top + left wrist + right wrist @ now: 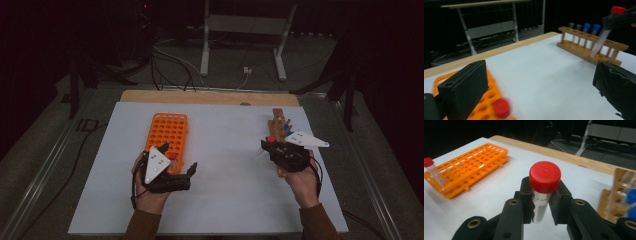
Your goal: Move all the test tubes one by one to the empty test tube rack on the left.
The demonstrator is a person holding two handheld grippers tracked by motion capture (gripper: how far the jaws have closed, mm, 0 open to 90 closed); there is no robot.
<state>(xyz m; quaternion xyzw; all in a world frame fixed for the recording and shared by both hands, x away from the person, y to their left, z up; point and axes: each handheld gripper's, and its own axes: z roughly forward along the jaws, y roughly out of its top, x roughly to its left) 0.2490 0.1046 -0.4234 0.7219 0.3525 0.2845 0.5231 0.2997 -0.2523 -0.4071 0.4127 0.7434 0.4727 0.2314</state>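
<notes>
My right gripper (541,201) is shut on a clear tube with a red cap (544,177), held upright. In the high view this tube (270,140) hangs just left of the wooden rack (279,125), in the right gripper (271,148). The wooden rack (589,47) carries several tubes with blue and dark caps. My left gripper (179,159) stands open at the near end of the orange rack (167,132). A second red-capped tube (501,108) stands in the orange rack (484,107), just inside the left jaw of the left gripper (539,82), untouched.
A white sheet (225,170) covers the table, with a bare wooden strip (210,97) along its far edge. Beyond the table stand a metal frame's legs (205,45) and loose cables (170,65) on the floor. Wide free sheet lies between the two racks.
</notes>
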